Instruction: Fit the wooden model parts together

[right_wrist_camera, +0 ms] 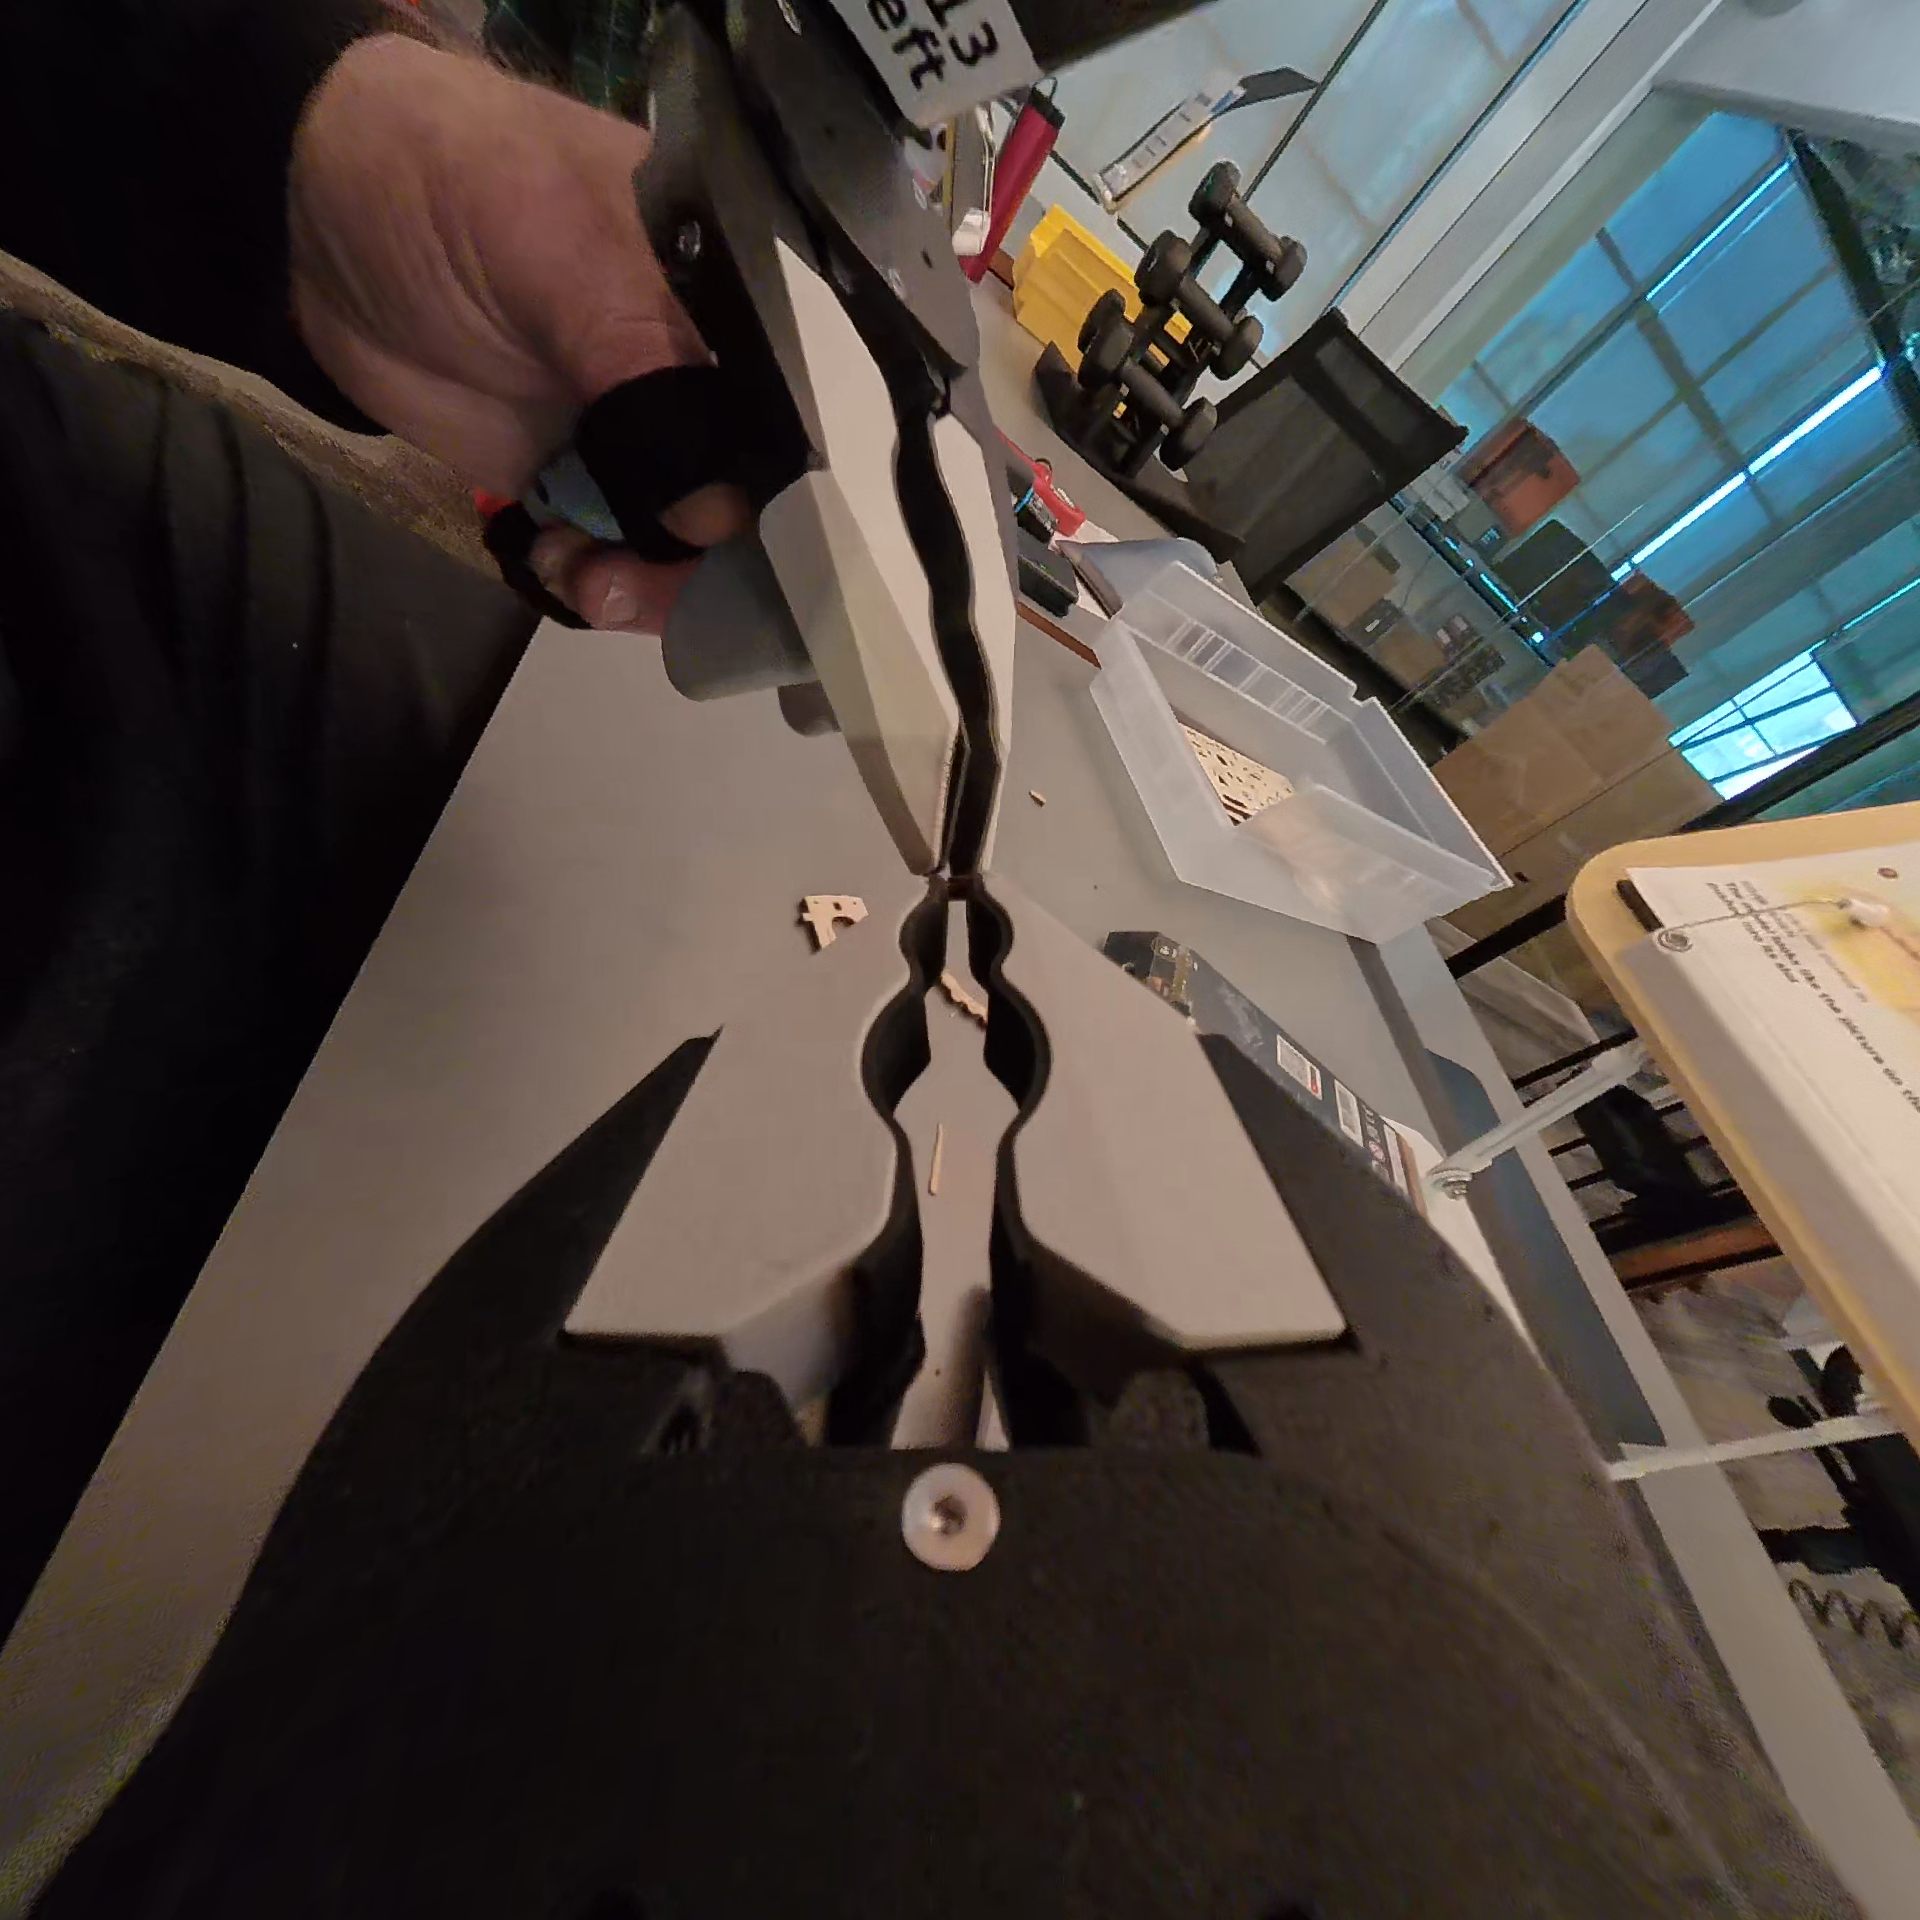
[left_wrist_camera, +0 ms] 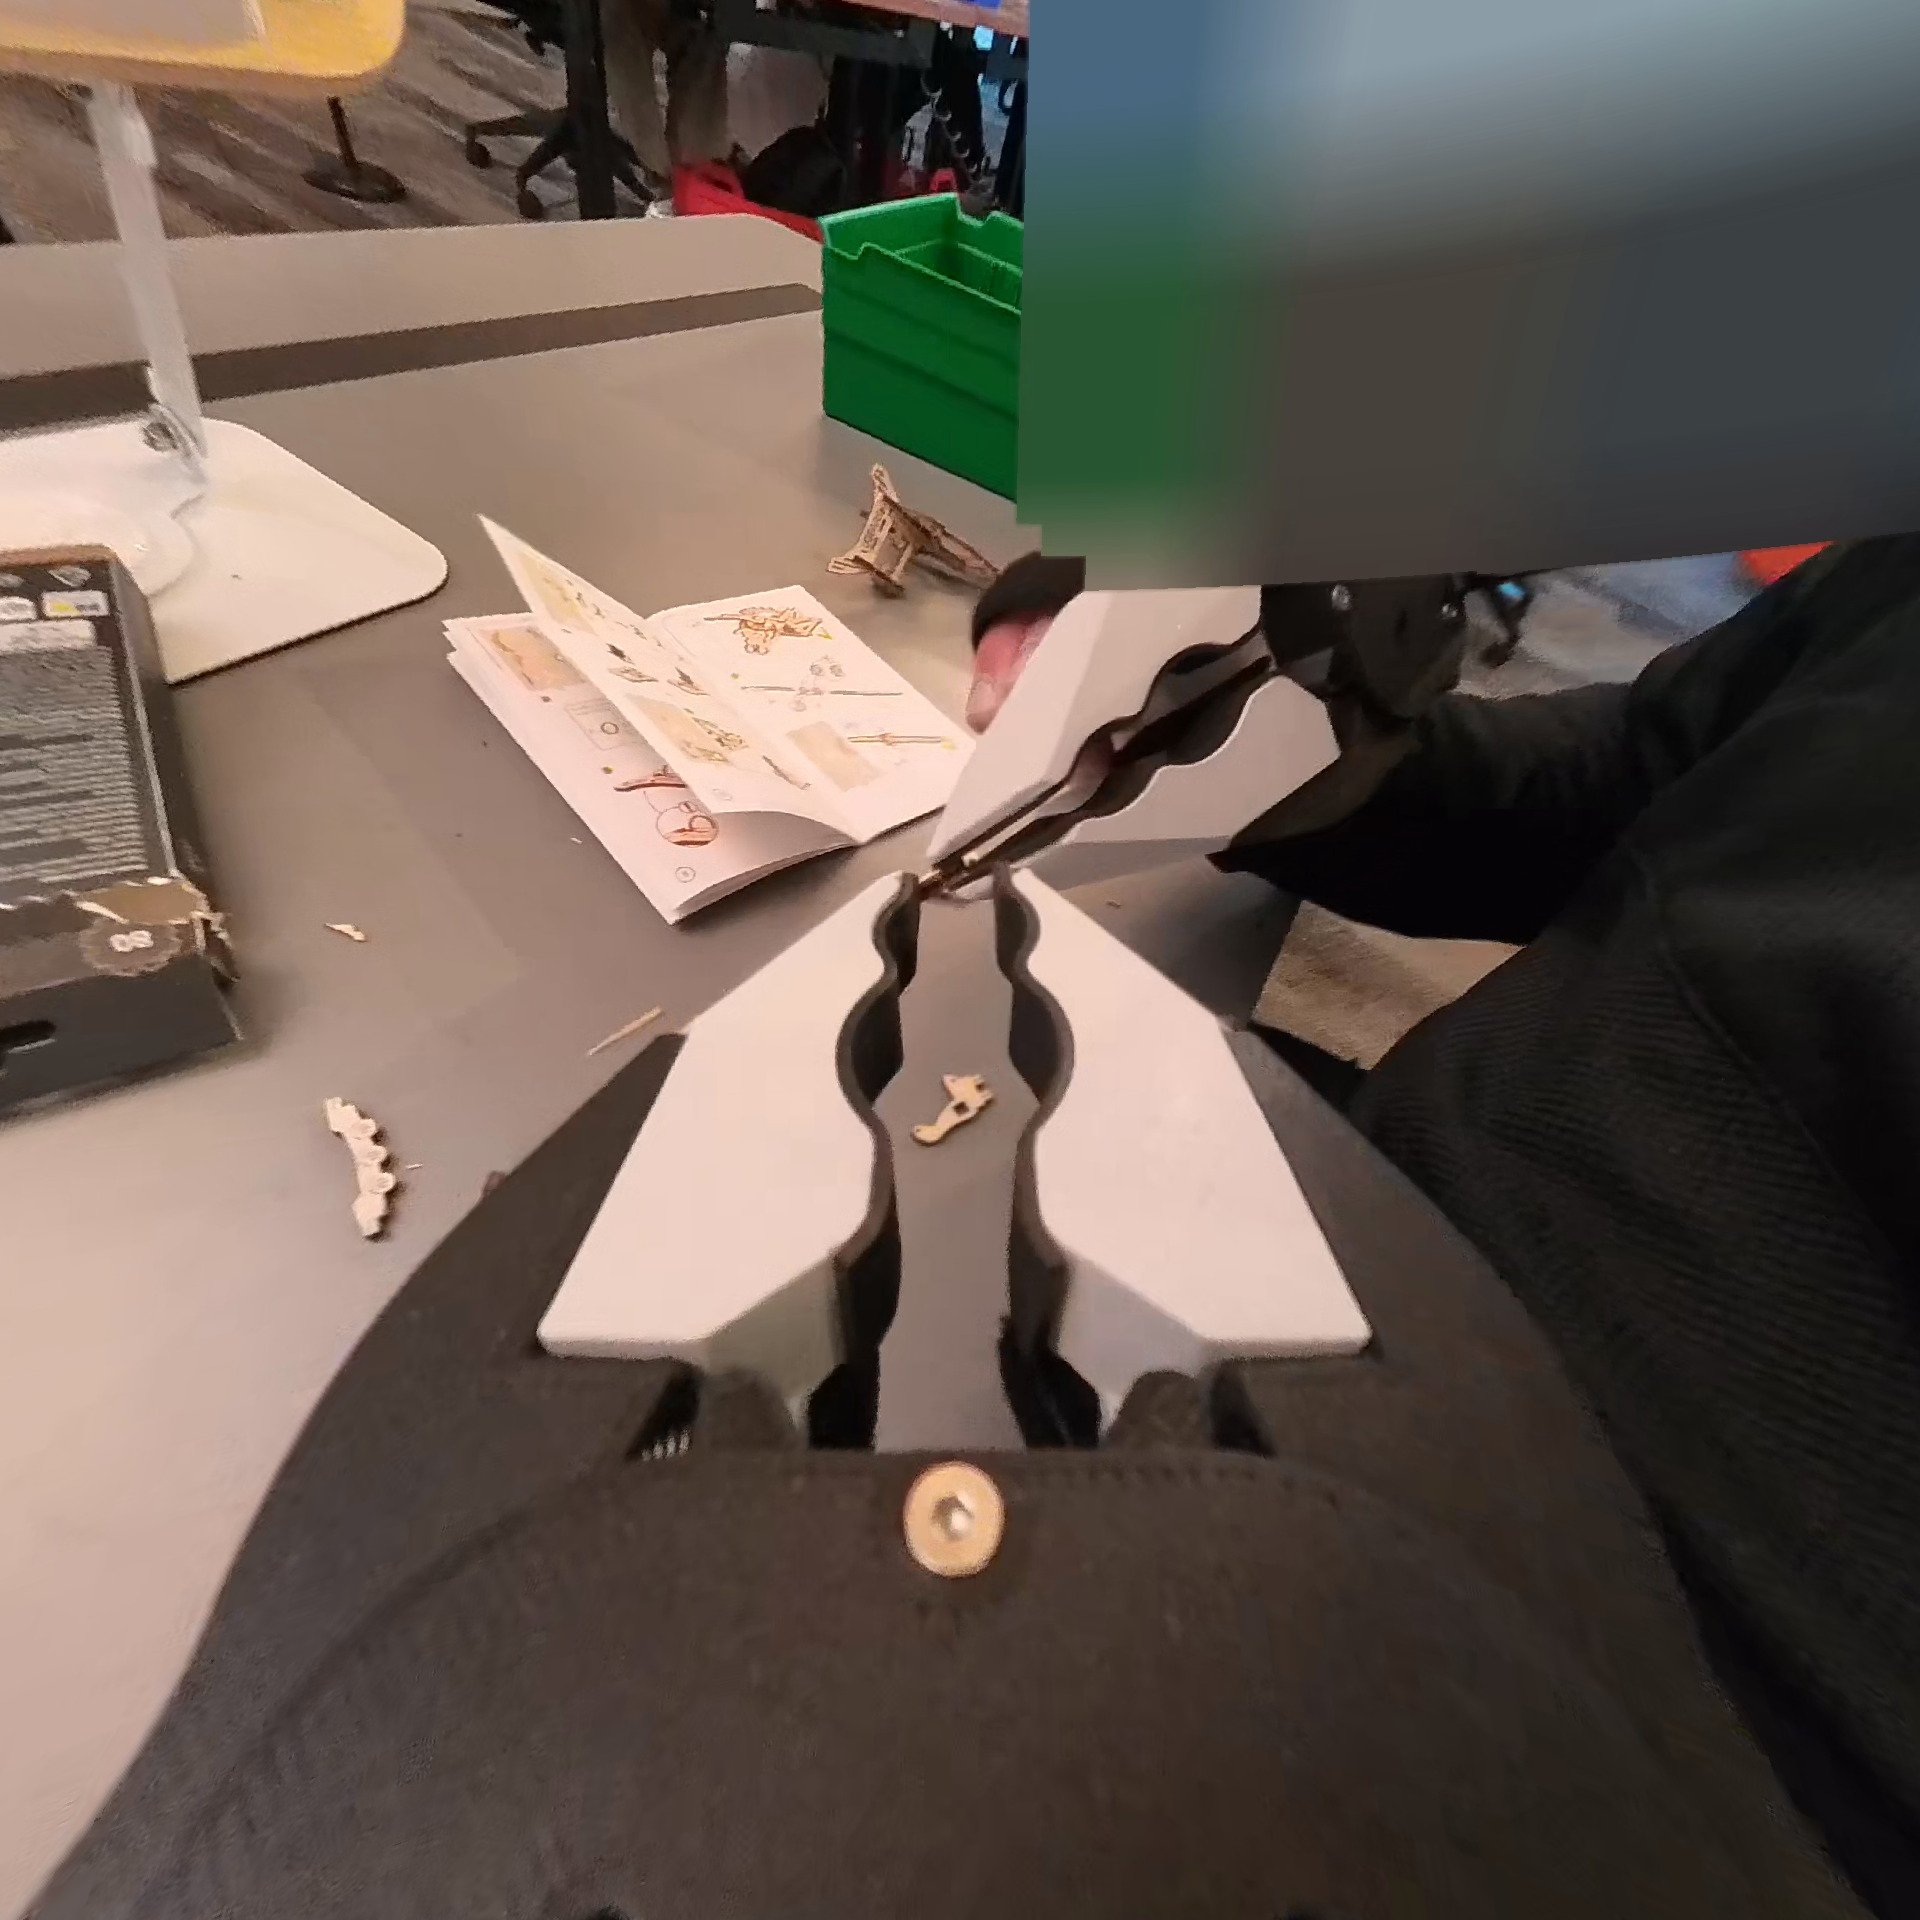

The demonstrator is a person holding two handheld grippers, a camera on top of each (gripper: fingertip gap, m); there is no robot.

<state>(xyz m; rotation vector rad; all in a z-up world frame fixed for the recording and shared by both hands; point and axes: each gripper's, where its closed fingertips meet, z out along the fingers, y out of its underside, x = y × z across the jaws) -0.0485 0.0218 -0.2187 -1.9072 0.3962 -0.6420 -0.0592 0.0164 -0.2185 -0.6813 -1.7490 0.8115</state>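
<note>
My left gripper (left_wrist_camera: 953, 888) and right gripper (right_wrist_camera: 956, 904) meet tip to tip just above the grey table (left_wrist_camera: 520, 468). A tiny dark wooden part (right_wrist_camera: 953, 883) sits where the tips meet. The right gripper (left_wrist_camera: 940, 883) comes in from the upper right in the left wrist view, jaws closed on the part. The left gripper (right_wrist_camera: 951, 864) hangs down from the top in the right wrist view, jaws nearly closed around the same part; most of the part is hidden. A partly built wooden model (left_wrist_camera: 894, 535) stands farther back.
Loose wooden pieces (left_wrist_camera: 953, 1108) (left_wrist_camera: 358, 1164) (right_wrist_camera: 831, 916) and a toothpick (right_wrist_camera: 938, 1158) lie on the table. An open instruction booklet (left_wrist_camera: 707, 727), a black box (left_wrist_camera: 83, 810), a green bin (left_wrist_camera: 914, 343), a white stand base (left_wrist_camera: 260, 540) and a clear tray (right_wrist_camera: 1299, 769) stand around. Only a small space, under 4 cm, lies between the two pairs of fingers.
</note>
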